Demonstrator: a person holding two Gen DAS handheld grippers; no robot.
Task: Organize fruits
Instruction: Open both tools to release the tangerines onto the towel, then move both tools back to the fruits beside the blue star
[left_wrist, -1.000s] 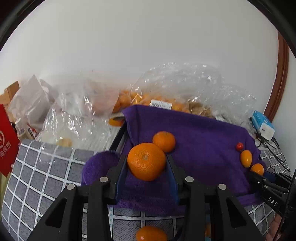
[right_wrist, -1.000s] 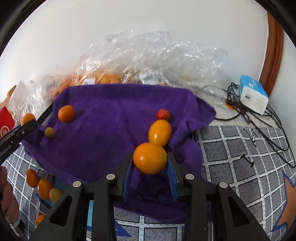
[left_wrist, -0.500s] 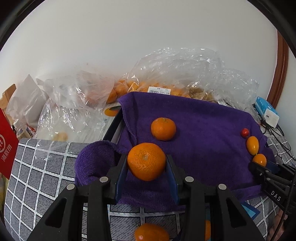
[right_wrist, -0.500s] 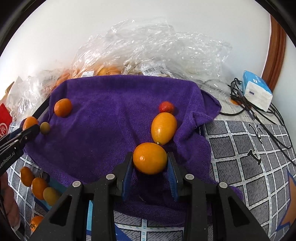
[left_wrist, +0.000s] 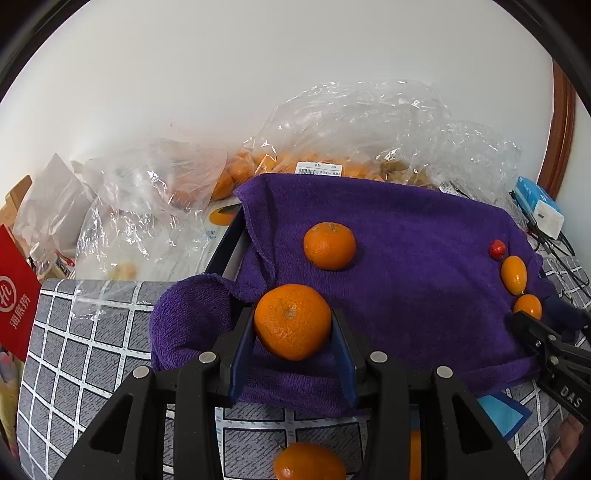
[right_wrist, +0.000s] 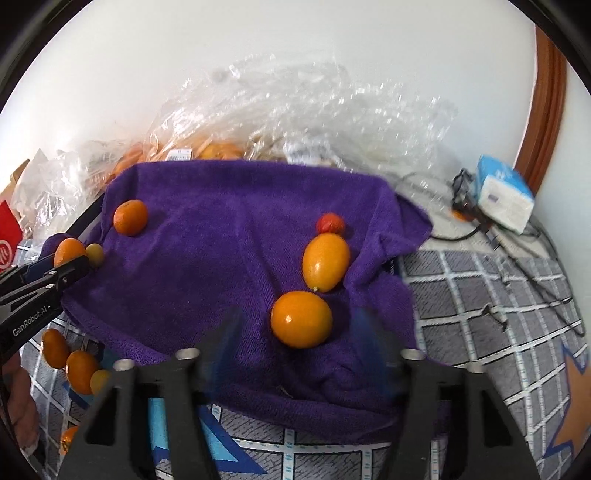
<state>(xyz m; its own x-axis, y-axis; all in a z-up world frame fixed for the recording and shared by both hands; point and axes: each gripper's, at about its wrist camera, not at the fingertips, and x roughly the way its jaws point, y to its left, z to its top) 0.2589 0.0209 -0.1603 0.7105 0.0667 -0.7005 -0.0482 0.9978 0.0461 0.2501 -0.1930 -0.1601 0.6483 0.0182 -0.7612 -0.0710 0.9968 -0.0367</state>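
My left gripper (left_wrist: 293, 334) is shut on a mandarin (left_wrist: 292, 321) over the near left edge of the purple towel (left_wrist: 406, 266). A second mandarin (left_wrist: 329, 245) lies on the towel just beyond it. My right gripper (right_wrist: 301, 332) is open, its blurred jaws spread either side of a round kumquat (right_wrist: 301, 319) that rests on the towel (right_wrist: 221, 258). An oval kumquat (right_wrist: 325, 261) and a small red tomato (right_wrist: 330, 223) lie in a row behind it. The left gripper (right_wrist: 72, 264) with its mandarin shows at the towel's left edge.
Clear plastic bags of fruit (left_wrist: 354, 147) lie behind the towel against the wall. Loose kumquats (right_wrist: 70, 358) sit on the grey checked mat (right_wrist: 498, 314) at the near left. A blue-white box (right_wrist: 504, 199) and cables lie at the right. A red packet (left_wrist: 16, 291) stands at the far left.
My right gripper has opened and let go of the round kumquat, which now lies on the towel. Both grippers have moved forward over the towel; the left still holds its mandarin.
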